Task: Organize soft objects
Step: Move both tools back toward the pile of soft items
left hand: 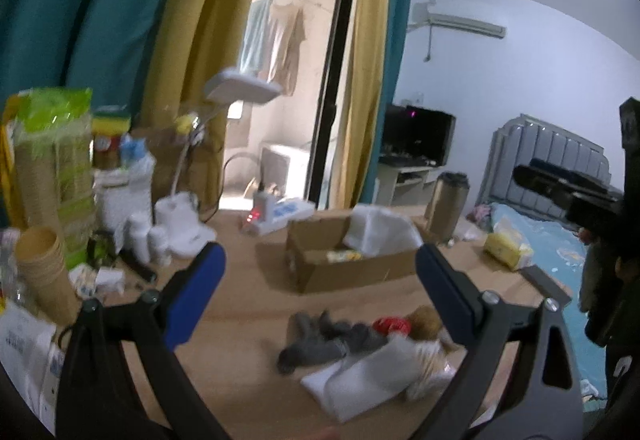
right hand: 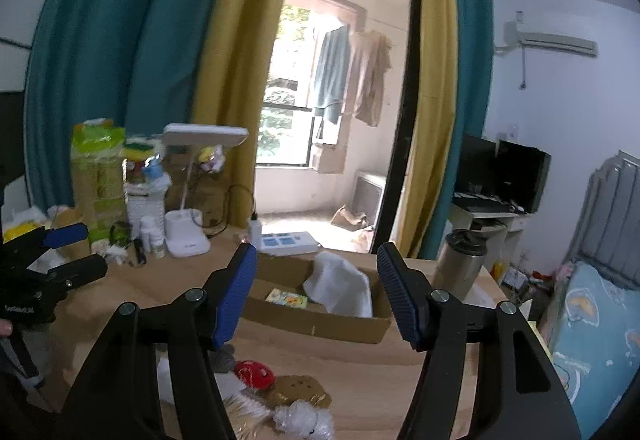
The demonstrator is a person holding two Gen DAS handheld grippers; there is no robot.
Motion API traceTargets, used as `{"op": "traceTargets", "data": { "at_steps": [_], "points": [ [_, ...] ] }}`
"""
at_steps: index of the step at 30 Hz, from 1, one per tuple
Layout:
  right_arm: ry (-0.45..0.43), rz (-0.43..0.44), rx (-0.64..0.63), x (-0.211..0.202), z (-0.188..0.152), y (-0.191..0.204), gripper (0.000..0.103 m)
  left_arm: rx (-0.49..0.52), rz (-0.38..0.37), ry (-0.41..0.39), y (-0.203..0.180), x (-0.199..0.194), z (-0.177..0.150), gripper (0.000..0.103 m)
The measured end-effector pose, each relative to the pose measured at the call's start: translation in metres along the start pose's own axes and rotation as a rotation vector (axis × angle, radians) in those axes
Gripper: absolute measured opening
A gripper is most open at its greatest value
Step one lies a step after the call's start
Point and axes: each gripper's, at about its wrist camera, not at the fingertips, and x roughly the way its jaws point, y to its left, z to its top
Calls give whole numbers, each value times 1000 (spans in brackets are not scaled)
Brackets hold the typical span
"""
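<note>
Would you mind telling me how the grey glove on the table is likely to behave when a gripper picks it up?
The grey glove lies limp and crumpled on the table, so it will probably droop from the pinch. It looks knitted, so likely light and not slippery. It touches the white cloth, which might drag along.

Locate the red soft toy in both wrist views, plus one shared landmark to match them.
Left wrist: red soft toy sits lower right of centre on the table, between the grey plush and a brown plush.
Right wrist: red soft toy sits low, left of centre, beside the left finger of the right claw.
Shared landmark: the open cardboard box behind the toys.
</note>
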Motion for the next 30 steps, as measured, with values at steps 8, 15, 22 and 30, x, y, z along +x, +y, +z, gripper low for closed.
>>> {"op": "traceTargets", "data": {
  "at_steps": [8,15,22,30],
  "points": [
    [59,58,-11,11,-35,11,66,-3,-14,119,2,16,-38,97],
    [133,77,47,22,-67,7,66,11,-74,200,-21,31,-63,97],
    [201,79,95,29,-92,0,66,-2,-106,295,-34,53,-77,97],
    [276,77,152,41,-117,-7,66,1,-170,420,-50,90,-93,97]
  ]
}}
